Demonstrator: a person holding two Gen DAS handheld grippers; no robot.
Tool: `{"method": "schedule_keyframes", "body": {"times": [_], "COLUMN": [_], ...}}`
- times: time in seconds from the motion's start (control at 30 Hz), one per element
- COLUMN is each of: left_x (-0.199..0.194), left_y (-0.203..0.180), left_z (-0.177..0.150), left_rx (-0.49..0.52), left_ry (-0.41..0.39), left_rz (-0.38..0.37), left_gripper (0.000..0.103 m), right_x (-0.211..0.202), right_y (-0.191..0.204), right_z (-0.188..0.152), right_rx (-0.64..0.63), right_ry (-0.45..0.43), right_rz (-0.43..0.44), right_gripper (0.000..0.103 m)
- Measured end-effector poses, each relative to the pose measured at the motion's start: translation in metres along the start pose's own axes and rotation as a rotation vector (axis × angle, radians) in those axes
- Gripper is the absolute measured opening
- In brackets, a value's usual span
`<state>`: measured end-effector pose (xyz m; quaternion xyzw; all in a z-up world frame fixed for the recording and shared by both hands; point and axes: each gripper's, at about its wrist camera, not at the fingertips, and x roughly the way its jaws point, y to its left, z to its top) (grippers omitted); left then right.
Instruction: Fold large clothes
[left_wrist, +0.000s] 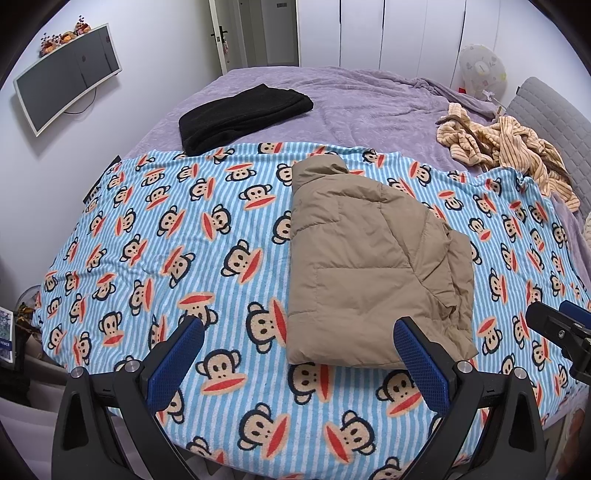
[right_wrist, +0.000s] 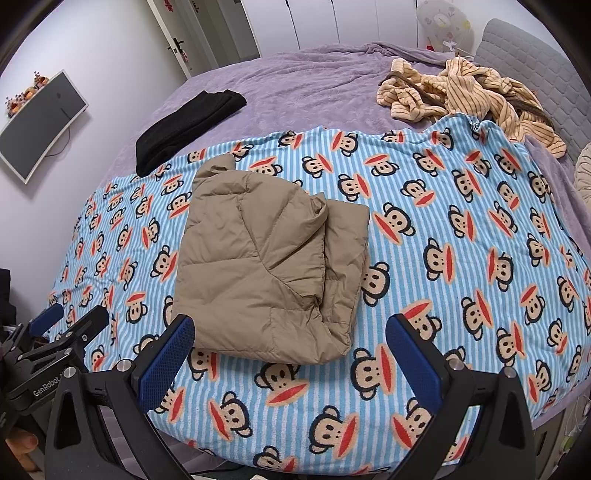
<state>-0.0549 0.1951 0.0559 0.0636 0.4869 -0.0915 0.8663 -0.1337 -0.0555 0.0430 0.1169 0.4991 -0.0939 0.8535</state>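
Both the left claw (left_wrist: 299, 354) and the right claw (right_wrist: 290, 350) gape wide, empty. Just ahead, the tan jacket (left_wrist: 373, 258) lies folded lengthwise; any further fold should lift its near edge evenly.

"GenRobot" — white lettering on left gripper (right_wrist: 68, 317) body

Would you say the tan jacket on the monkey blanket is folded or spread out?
Folded: the tan jacket lies as a compact layered bundle on the monkey blanket, collar at the far end.

Bright even light, sharp focus (fisheye-bent edges, dark corners).
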Motion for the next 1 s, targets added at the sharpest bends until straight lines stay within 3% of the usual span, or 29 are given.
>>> {"method": "schedule_keyframes", "body": {"times": [1.0], "left_x": [0.0028], "left_y": [-0.0035], "left_z": [0.0057], "left_rx": [0.004], "left_ry": [-0.019], "left_rz": [0.015], "left_gripper": [0.103], "right_x": [-0.0003], "right_y": [-0.0007], "right_z": [0.0009], "right_rx": [0.006], "right_ry": [0.003], "right_rz": [0.002], "right_gripper": [0.103]}}
